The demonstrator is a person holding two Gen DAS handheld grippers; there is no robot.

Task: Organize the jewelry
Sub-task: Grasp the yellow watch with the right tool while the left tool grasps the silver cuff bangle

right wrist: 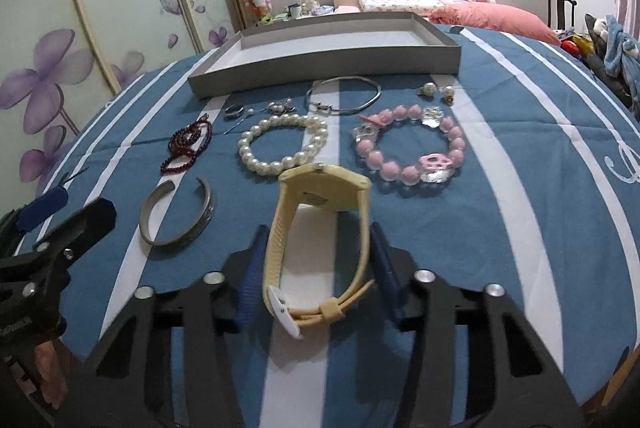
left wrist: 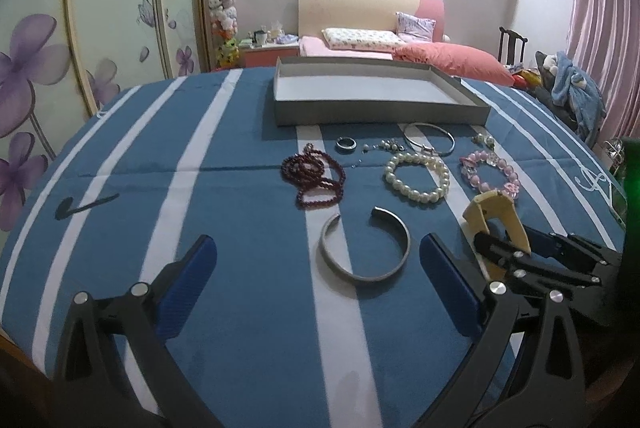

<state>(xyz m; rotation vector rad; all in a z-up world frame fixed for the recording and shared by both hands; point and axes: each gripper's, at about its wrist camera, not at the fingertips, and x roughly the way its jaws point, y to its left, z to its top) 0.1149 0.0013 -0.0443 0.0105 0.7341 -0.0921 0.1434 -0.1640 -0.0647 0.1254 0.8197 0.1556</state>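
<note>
My right gripper (right wrist: 318, 234) is shut on a cream watch (right wrist: 320, 196), its strap between the blue pads; it also shows in the left wrist view (left wrist: 498, 218). My left gripper (left wrist: 318, 248) is open, with a silver cuff bangle (left wrist: 366, 248) between its fingers on the cloth. Beyond lie a pearl bracelet (right wrist: 284, 144), a pink bead bracelet (right wrist: 412, 148), a dark red bead string (left wrist: 314, 176), a thin silver bangle (right wrist: 344, 94), a ring (left wrist: 346, 144) and small earrings (right wrist: 436, 90). A shallow grey tray (left wrist: 380, 114) stands empty at the back.
A blue cloth with white stripes (left wrist: 240, 188) covers the round table. Its edge curves off left and right. A bed, a wardrobe and a chair with clothes stand behind the table.
</note>
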